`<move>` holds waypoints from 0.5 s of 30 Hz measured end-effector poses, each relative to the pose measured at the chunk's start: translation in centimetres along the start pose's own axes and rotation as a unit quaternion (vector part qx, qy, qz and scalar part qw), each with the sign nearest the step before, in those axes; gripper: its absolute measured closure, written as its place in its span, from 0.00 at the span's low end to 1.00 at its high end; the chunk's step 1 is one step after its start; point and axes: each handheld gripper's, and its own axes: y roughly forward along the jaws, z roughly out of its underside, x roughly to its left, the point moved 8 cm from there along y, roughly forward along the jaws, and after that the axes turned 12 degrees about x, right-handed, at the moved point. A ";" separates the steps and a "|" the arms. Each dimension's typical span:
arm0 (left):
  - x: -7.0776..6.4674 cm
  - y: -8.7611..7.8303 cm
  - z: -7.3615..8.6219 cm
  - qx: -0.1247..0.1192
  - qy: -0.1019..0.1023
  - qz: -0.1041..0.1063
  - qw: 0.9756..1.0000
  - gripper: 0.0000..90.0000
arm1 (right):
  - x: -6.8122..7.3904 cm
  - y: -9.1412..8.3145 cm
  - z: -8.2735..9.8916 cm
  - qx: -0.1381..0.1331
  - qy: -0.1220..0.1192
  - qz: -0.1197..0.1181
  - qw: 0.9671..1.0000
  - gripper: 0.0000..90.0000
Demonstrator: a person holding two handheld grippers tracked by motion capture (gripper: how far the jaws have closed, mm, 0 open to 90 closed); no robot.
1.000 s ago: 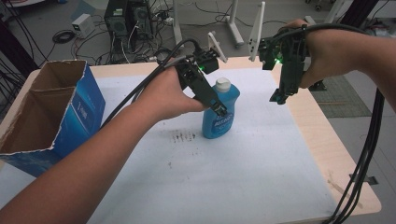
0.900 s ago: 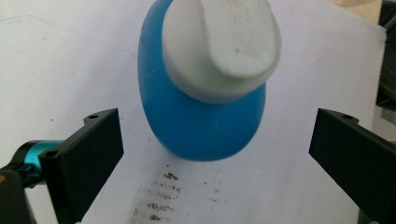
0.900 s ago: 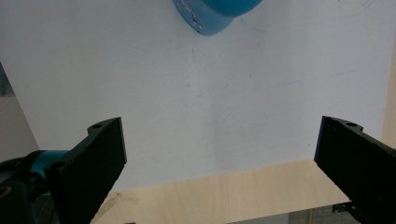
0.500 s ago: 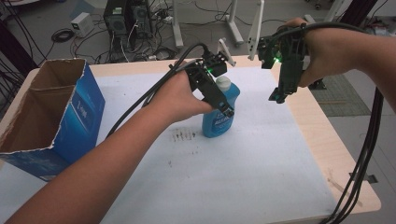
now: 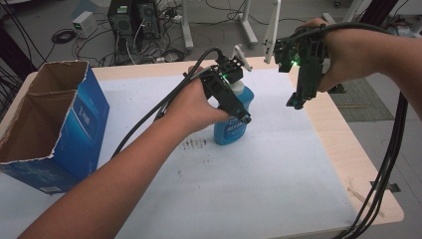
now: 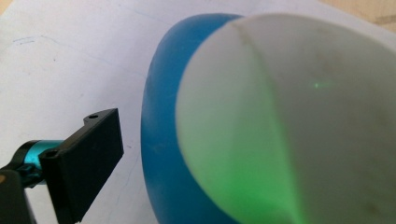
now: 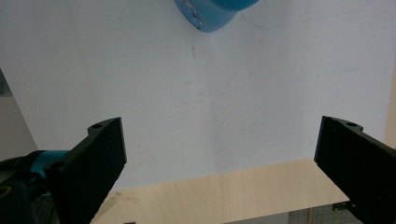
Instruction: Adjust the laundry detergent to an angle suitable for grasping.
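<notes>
A blue bottle with a white cap stands upright on the white sheet near the table's middle. My left gripper comes down over it from the left, its jaws straddling the bottle's upper part. In the left gripper view the cap and blue shoulder loom close; one finger stands a little apart from the bottle and the other is hidden behind it. My right gripper hangs in the air to the right of the bottle, open and holding nothing, with the bottle's base far ahead.
An open cardboard box with blue sides stands at the table's left. The white sheet covers most of the table; bare wood shows along the right edge. Cables trail from both grippers. Computer gear and stands sit on the floor behind.
My left hand has pushed the gripper farther right and lower over the bottle's top. The bottle and the right gripper have hardly moved.
</notes>
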 end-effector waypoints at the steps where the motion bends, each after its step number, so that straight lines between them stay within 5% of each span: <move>1: 0.1 0.1 -0.1 -0.005 -0.003 0.000 1.000 0.03 | 0.0 0.0 0.0 0.000 0.000 0.001 1.000 0.01; 6: 0.3 0.4 -0.1 -0.005 -0.003 -0.015 1.000 0.03 | 0.1 -0.1 0.3 0.000 0.001 0.001 1.000 0.01; 15: 0.4 0.6 0.2 -0.012 -0.018 -0.002 1.000 0.13 | 0.2 -0.1 0.4 0.000 0.004 0.001 1.000 0.01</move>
